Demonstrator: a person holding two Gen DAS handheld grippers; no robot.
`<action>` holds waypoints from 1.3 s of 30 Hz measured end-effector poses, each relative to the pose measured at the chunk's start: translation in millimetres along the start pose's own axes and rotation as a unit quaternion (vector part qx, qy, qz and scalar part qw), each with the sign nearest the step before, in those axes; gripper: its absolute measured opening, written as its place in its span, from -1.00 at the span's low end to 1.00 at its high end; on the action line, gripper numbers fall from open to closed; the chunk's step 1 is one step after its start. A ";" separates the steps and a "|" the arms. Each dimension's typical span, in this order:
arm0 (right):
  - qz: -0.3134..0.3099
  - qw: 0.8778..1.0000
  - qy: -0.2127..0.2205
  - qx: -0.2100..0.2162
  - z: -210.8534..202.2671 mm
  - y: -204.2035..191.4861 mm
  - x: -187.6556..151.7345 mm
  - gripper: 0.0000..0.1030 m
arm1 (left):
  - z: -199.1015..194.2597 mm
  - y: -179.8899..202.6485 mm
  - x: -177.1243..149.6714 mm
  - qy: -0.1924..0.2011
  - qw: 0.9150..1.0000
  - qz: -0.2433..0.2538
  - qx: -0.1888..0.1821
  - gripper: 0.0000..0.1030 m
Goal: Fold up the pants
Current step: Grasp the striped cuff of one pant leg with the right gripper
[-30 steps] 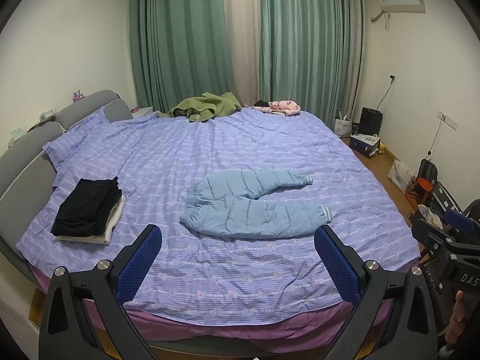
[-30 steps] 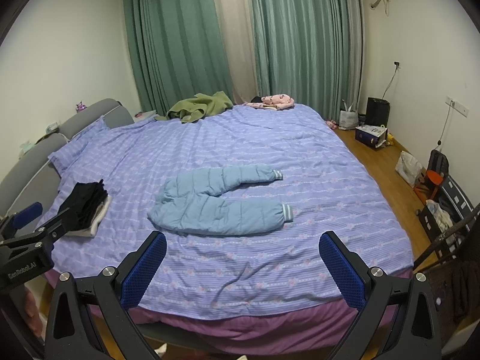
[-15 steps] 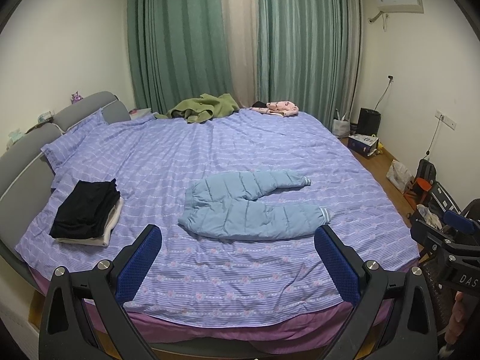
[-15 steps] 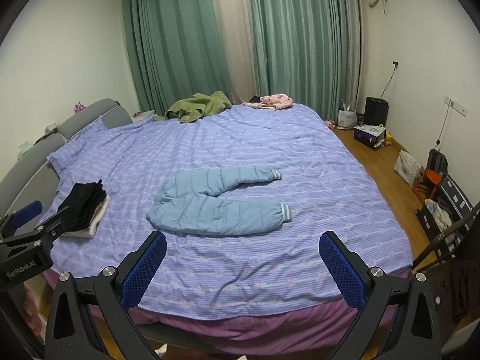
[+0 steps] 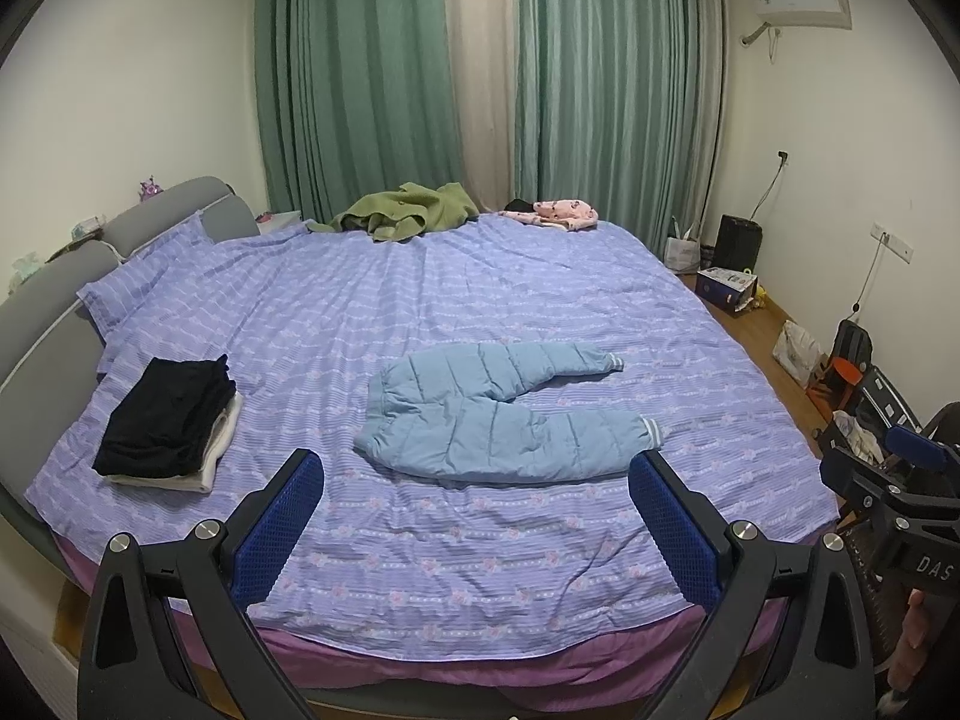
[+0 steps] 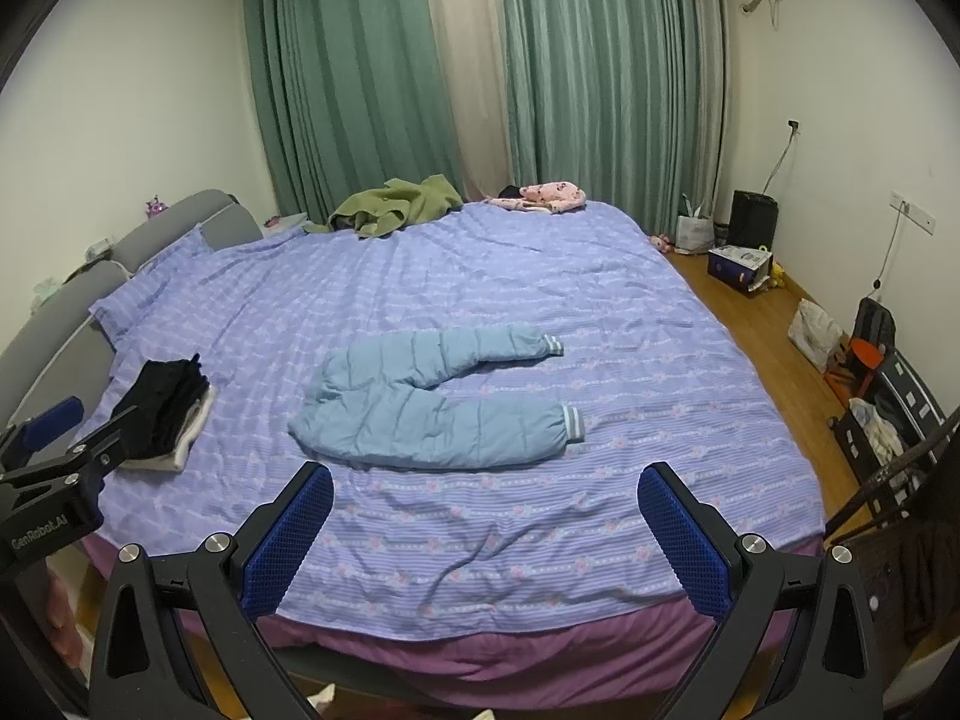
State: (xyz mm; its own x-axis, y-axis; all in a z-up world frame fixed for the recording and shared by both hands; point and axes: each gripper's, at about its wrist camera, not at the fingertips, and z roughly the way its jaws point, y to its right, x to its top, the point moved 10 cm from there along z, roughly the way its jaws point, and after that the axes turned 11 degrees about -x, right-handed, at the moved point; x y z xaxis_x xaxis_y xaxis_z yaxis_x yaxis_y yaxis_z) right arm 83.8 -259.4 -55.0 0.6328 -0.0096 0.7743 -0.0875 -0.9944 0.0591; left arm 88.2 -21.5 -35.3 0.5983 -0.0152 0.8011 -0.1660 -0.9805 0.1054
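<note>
Pants (image 5: 498, 414), pale blue and quilted, lay flat near the middle of the bed (image 5: 480, 576), waistband toward the headboard side, both legs running out toward the floor side. Legs were splayed in a V: the far leg bent away, the near one straight, ribbed cuffs well apart. Nothing folded yet, by the look of it; the garment seemed laid out for a first fold, probably one leg brought over the other.

Left tool (image 5: 474, 525) was held back off the near edge of the bed, blue pads wide apart, nothing between them. Right tool (image 6: 486, 531) likewise: released, empty, short of the mattress. Both pointed at the pants from a standing position, which read as an approach stance, not a grasp. Each tool showed at the edge of the other's view, so they were side by side.

Surroundings:
- stack of folded clothes (image 5: 171, 420), black on top of white, near the headboard (image 5: 42, 324), well apart from the pants. Likely finished pieces.
- green garment (image 5: 408, 213) and pink garment (image 5: 558, 213) heaped at the far edge by the curtains (image 5: 372, 72).
- boxes and bags on the wooden floor (image 6: 762, 324) along the right wall.

Obstructions: none between tools and pants; only bare, slightly wrinkled sheet. Puffy fabric may spring back when creased.
</note>
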 end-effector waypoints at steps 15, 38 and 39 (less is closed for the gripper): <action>0.024 0.999 -0.022 -0.035 56.2 -24.5 21.7 1.00 | 67.5 -41.5 37.2 -0.019 0.999 0.021 -0.024 1.00; 0.002 0.999 -0.017 -0.041 301.3 -35.7 108.2 0.99 | 331.5 -62.0 77.2 -0.070 0.997 0.004 -0.042 1.00; -0.002 0.999 -0.019 -0.039 321.7 -32.4 111.2 0.99 | 343.9 -57.5 76.6 -0.071 0.996 0.002 -0.045 1.00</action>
State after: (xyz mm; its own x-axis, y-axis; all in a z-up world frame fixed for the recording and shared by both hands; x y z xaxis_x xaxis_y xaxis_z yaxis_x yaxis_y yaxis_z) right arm 404.5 -262.1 -173.5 0.6624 -0.0115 0.7491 -0.1442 -0.9831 0.1124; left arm 413.1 -33.7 -182.7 0.7018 -0.0525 0.7104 -0.2343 -0.9588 0.1606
